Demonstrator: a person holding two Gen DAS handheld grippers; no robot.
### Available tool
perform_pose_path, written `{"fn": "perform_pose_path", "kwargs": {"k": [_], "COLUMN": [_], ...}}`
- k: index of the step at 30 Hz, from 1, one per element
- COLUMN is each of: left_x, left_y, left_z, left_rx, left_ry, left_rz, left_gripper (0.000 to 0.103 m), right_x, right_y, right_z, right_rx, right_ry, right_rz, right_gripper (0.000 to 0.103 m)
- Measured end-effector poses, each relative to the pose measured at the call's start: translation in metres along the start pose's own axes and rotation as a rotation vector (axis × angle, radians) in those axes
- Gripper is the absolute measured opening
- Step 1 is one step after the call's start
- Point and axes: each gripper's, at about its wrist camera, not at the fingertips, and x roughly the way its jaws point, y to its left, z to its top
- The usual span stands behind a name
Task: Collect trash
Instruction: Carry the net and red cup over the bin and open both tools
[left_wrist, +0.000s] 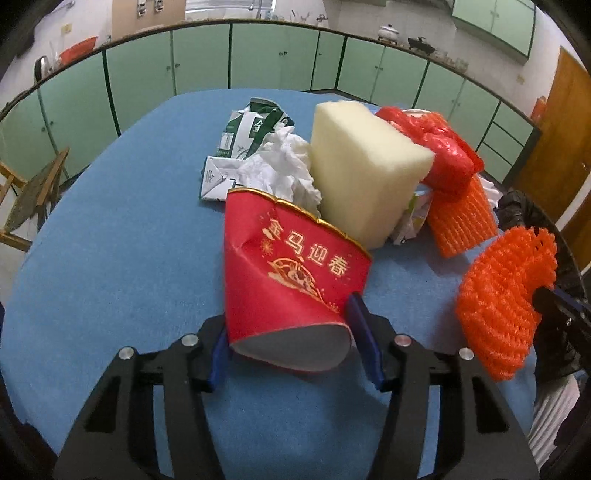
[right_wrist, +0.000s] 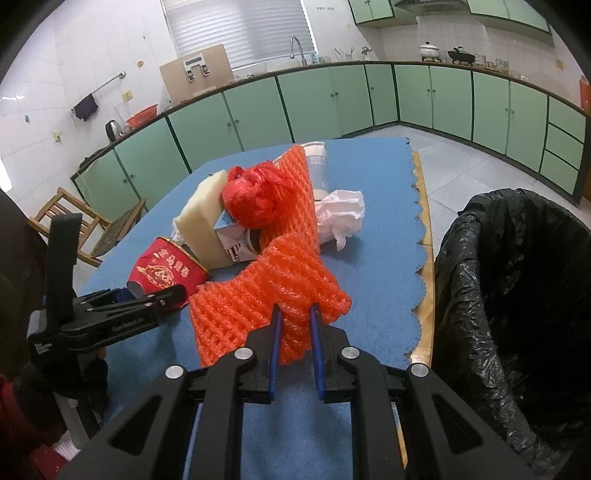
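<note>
Left tongs (left_wrist: 291, 343): closed against the base of a crushed red paper cup (left_wrist: 291, 269); a blue finger presses each side. The cup lies on its side on the blue desk (left_wrist: 122, 236), its gold-edged rim pointing toward the heap.
Heap, mid-desk: a flattened green-and-white carton (left_wrist: 240, 147) at the far left, crumpled white tissue (left_wrist: 284, 166) just beside it, then a pale yellow foam block (left_wrist: 362, 173) standing tilted with the cup's rim near its foot.
Heap, right part: a knotted red plastic bag (left_wrist: 443, 147) touches the block's right side; an orange foam net sleeve (left_wrist: 461, 218) lies below it.
Right tongs (right_wrist: 295, 325): narrowed onto a second orange foam net (right_wrist: 273, 291), the blue fingers pinching a bunched fold of it; the rest of the net spreads over the desk.
Far right: a bin lined with a black bag (right_wrist: 517, 295) stands beside the desk's edge, well apart from the heap.
</note>
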Motion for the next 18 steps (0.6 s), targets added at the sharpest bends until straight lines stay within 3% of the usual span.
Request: {"fn": "perform_pose_path", "kwargs": {"k": [13,18], "left_x": [-0.073,-0.096], "left_y": [-0.019,-0.035], "left_z": [0.001,0.007], "left_rx": [0.019,0.036], "left_ry": [-0.149,-0.194], "left_rz": [0.000,-0.034], "left_gripper": [0.054,0.054], "right_x": [-0.037,-0.059], "right_y": [0.003,0.000], "right_z": [0.012,0.021], "right_rx": [-0.006,-0.007], "right_ry": [-0.089,-0.145], "right_rz": [0.017,0.014], "right_gripper": [0.015,0.015]}}
